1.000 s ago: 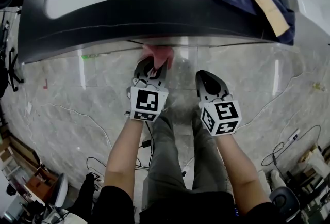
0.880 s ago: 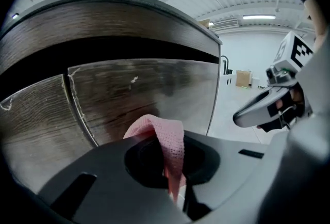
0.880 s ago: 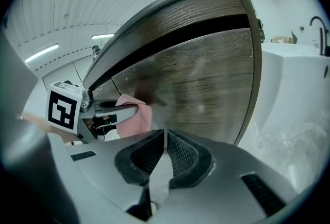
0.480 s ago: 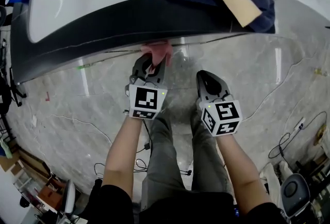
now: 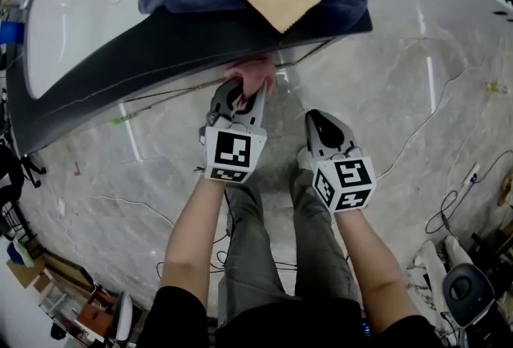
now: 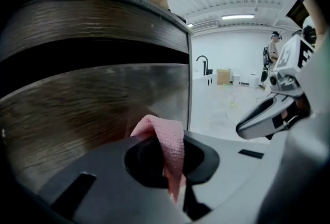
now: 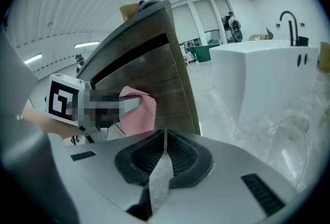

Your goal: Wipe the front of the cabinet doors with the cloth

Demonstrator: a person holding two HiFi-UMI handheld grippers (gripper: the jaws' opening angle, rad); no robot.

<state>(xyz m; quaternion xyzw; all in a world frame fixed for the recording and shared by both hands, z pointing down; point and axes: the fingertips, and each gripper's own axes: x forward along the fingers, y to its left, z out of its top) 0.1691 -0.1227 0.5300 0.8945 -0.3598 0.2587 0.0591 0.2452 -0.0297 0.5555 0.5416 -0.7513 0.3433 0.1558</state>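
Wiping the cabinet front, above a glossy marble floor in a bright white hall.
The wood-grain door stands before us. The pink cloth, clamped in the left gripper, seems to lie against the door near its right edge. We would press the fold flat and stroke along the grain (the jaws themselves must not scrape). The right gripper hangs beside, jaws together on nothing.

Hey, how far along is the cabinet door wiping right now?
Done: the left gripper has the pink cloth clamped. In hand: cloth held at the cabinet door, near its vertical edge. Left: how much is wiped doesn't show. Right gripper shut, empty.
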